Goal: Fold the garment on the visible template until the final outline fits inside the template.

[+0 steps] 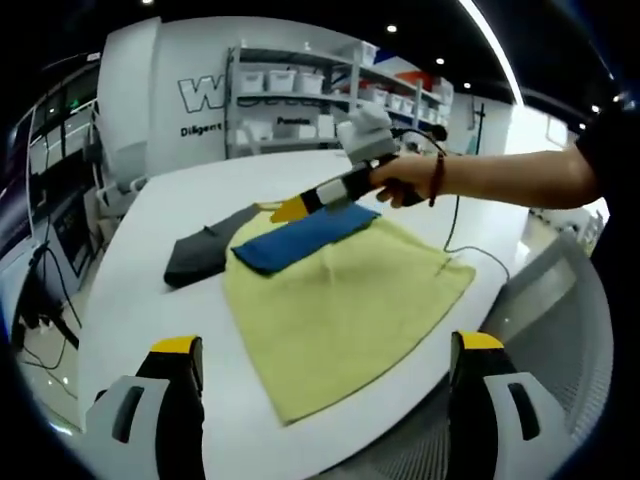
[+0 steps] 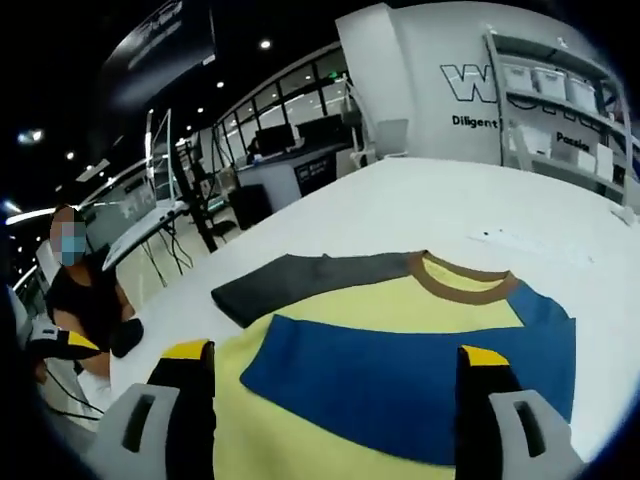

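- On the white counter [image 1: 190,330] lies the yellow garment [image 1: 340,300], one blue sleeve [image 2: 400,385] folded across it, the grey sleeve [image 2: 300,280] spread out.
- Left tongs [image 1: 325,365]: jaws wide apart, empty, short of the hem.
- Right tongs [image 2: 335,375]: jaws wide apart, empty, above the blue sleeve.

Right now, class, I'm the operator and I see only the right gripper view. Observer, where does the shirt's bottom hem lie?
Observer: In the left gripper view, the yellow shirt has its hem close to the near edge of the white table.
Operator: Where is my right gripper?
Observer: The right gripper is at the folded blue sleeve, held by a hand.
Operator: Anything beside the shirt?
Observer: A thin black cable drops to the table there.
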